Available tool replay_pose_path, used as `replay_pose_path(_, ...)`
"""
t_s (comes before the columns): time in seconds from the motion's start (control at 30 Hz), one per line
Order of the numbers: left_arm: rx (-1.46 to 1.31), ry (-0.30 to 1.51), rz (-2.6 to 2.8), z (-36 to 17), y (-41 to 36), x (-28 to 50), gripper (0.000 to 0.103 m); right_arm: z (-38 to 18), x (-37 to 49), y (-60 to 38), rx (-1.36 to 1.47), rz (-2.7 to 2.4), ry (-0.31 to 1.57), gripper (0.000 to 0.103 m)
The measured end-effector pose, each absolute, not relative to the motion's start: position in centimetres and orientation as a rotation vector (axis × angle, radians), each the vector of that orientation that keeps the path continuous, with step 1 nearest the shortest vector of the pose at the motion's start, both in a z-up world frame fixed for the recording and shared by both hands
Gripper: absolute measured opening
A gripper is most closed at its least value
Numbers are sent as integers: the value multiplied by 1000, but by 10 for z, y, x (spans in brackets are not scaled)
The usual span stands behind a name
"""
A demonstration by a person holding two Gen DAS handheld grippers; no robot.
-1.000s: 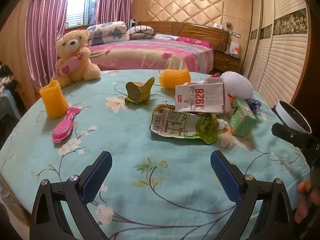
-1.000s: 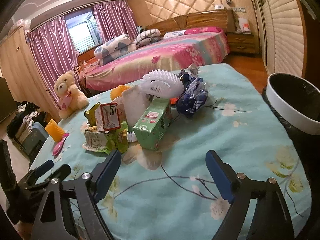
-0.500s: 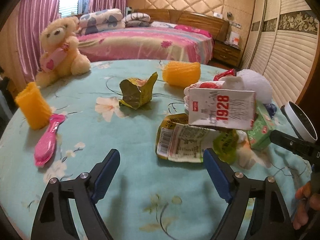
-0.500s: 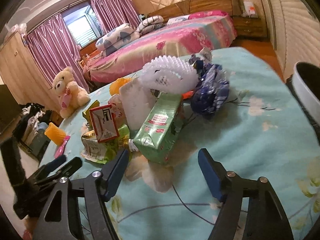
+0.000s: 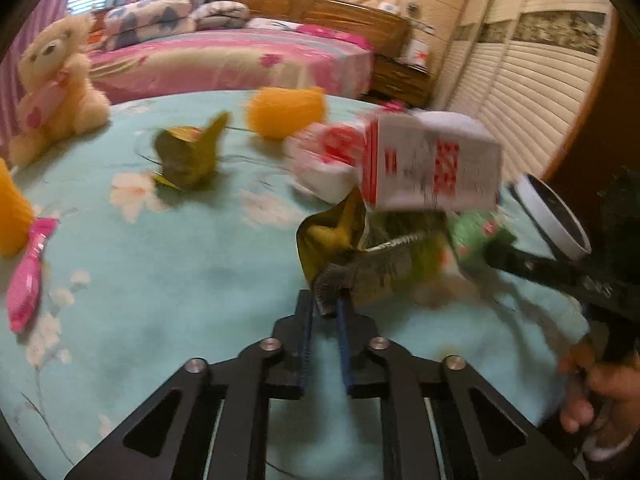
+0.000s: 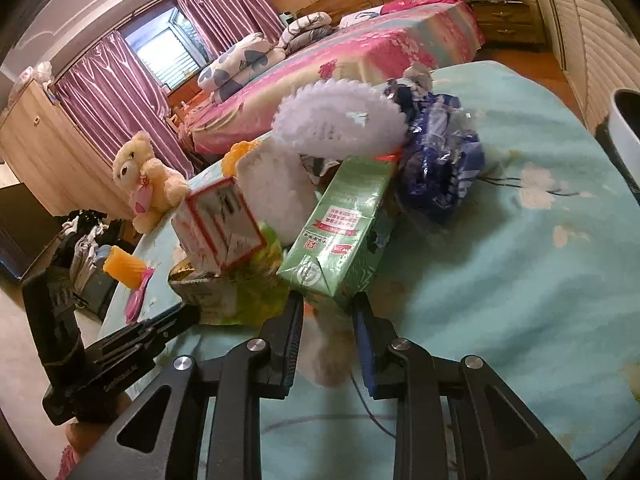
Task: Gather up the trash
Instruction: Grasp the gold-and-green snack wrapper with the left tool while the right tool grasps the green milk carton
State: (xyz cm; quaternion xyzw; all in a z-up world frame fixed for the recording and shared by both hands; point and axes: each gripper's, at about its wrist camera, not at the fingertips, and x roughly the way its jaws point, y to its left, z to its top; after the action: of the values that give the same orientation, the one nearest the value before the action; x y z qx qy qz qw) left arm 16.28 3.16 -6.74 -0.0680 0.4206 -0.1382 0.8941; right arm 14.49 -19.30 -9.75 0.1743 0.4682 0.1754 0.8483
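**Both grippers closing on the trash pile**

We took the white-and-red carton (image 5: 430,164) as landmark; it sat on top of the trash heap on the bench (image 5: 168,280), which had a teal floral cloth.

Left gripper (image 5: 325,308): its fingers had just been closing and were pressed nearly together, pinching the crinkled edge of the green-yellow snack wrapper (image 5: 344,240) that lay just below the carton. Frame was blurry there, wrapper looked lifted at that edge.

Right gripper (image 6: 326,316): its fingers had just been closing too, and stood narrowly apart at the near corner of the green tissue pack (image 6: 344,236), right of the carton in the right wrist view. We could not tell if the pads actually pressed on the pack; something pale and blurred sat between them.

Behind the carton: white foam net (image 6: 340,120) and blue crumpled wrapper (image 6: 440,168). Left of the carton, well apart: another folded green wrapper (image 5: 188,156), orange foam sleeve (image 5: 286,110), pink comb (image 5: 28,276), teddy bear (image 5: 56,80). White-rimmed bin (image 5: 556,216) was just right of the carton, off the bench edge.
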Motion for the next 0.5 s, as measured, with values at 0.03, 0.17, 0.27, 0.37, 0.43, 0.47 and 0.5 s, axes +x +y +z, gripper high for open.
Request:
replay_pose_path(0.03, -136, 881, -319, -68, 26, 155, 8, -96, 141, -199, 365, 363, 986, 25)
replay_pose_path(0.17, -99, 905, -421, -65, 5, 125, 8, -89, 124, -224, 337, 339, 989, 25)
replay_pose_path(0.27, -50, 889, -409, -58, 3, 118, 19, -87, 116, -244, 325, 311, 1014, 25)
replay_pose_path(0.37, -55, 860, -364, -51, 7, 117, 55, -86, 117, -251, 308, 280, 1031, 31)
replay_pose_path(0.43, -63, 842, -342, -48, 10, 117, 56, -86, 118, -253, 317, 264, 1027, 50)
replay_pose_path(0.47, -63, 840, -338, -47, 8, 118, 57, -85, 120, -250, 319, 261, 1021, 54)
replay_pose_path(0.5, -63, 839, -333, -46, 9, 120, 59, -86, 121, -249, 319, 256, 1014, 57)
